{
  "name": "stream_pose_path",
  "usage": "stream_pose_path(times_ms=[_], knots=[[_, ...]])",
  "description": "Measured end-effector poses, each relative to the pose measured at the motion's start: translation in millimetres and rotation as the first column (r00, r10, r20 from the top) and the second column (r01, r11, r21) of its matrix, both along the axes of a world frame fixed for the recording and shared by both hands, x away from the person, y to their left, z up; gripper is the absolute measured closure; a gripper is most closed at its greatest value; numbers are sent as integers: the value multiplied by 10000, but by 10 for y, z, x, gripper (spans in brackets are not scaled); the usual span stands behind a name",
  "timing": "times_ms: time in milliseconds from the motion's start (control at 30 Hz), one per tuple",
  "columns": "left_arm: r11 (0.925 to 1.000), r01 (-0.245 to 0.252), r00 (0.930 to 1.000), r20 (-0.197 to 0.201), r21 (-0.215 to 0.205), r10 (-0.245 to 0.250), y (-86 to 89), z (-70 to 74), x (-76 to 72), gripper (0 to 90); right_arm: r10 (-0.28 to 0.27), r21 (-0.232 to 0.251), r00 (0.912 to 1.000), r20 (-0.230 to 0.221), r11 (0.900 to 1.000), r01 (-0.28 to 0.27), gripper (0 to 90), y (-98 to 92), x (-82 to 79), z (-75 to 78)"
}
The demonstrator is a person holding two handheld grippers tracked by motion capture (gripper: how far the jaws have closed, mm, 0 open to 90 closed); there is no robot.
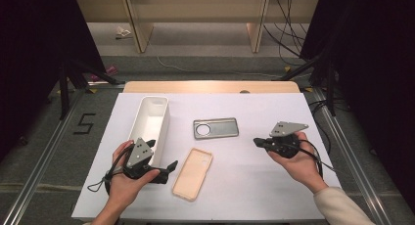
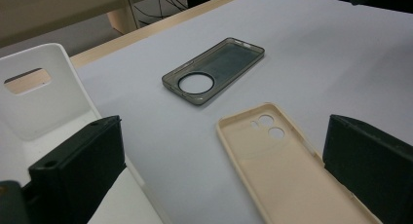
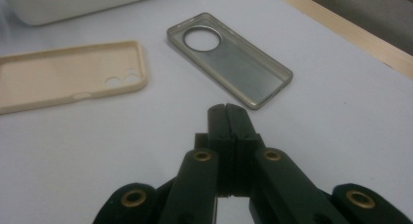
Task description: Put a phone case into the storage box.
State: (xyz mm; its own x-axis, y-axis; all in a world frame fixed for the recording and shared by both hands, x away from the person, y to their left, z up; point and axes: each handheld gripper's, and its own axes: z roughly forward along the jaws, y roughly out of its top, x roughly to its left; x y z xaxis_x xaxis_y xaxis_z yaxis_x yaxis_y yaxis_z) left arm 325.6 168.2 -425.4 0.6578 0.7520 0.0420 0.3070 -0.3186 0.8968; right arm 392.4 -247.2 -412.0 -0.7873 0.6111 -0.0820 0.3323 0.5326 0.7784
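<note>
The left gripper (image 1: 169, 167) has its jaws spread wide with nothing between them; in the left gripper view the two black jaws stand at either side, and the near end of the beige phone case (image 2: 287, 170) lies on the table just ahead of the right-hand jaw. The right gripper (image 1: 258, 142) is pressed fully closed and holds nothing; its tips point toward the grey phone case (image 3: 233, 59), near but clear of it.

Both cases lie flat, inner side up, on the white table (image 1: 254, 186). The beige case (image 1: 193, 173) sits just beside the left gripper, and the grey one (image 1: 216, 128) lies farther back, between the two grippers and apart from the beige one.

This looks like the approach before a first pick: the open left gripper seems set to take the beige case. The next move would call for lowering the jaws over one long edge of the case and closing on its thin wall, as it lies flush with the table.

The white bin (image 1: 152, 118) stands left of the cases; what shows of its inside is empty
</note>
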Motion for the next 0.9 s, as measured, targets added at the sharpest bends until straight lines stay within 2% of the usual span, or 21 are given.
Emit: stream_pose_path(times_ms=[33,67,133,167,233,300,367,400,567,600,900], knots=[[10000,16,10000,-4,-3,-16,-1,-2,3,10,0,0,10000,0,10000,0,900,0,0,0],[10000,44,10000,-12,-22,-44,-2,-1,5,12,-30,-317,10000,29,9995,30,900,80,87,10],[10000,54,10000,-5,-23,-54,-2,1,5,12,-23,-418,10000,32,9991,24,900,112,126,9],[10000,57,10000,13,-28,-57,-2,2,7,12,-33,-606,10000,-17,9982,32,900,203,234,-10],[10000,51,10000,13,-10,-51,-2,3,8,13,-54,-889,10000,-74,9960,48,900,295,349,-45],[10000,36,10000,-3,-19,-36,-4,2,4,13,-79,-957,9999,-121,9954,67,900,338,403,-70],[10000,49,10000,4,-22,-49,-8,1,-4,13,-213,-1332,9995,-229,9909,181,900,455,550,-143],[10000,61,10000,13,-4,-61,-9,1,-7,13,-213,-1332,9995,-229,9909,181,900,455,550,-143],[9999,117,9999,-34,47,-117,-11,-8,-15,13,-337,-1702,9985,-438,9851,258,900,636,754,-239],[9999,115,9999,-42,36,-115,-11,-9,-18,14,-297,-1942,9987,-410,9807,212,900,684,810,-255],[10000,62,10000,-22,0,-62,5,-8,-18,14,-710,-2304,9954,-647,9716,543,900,742,1007,-355]])
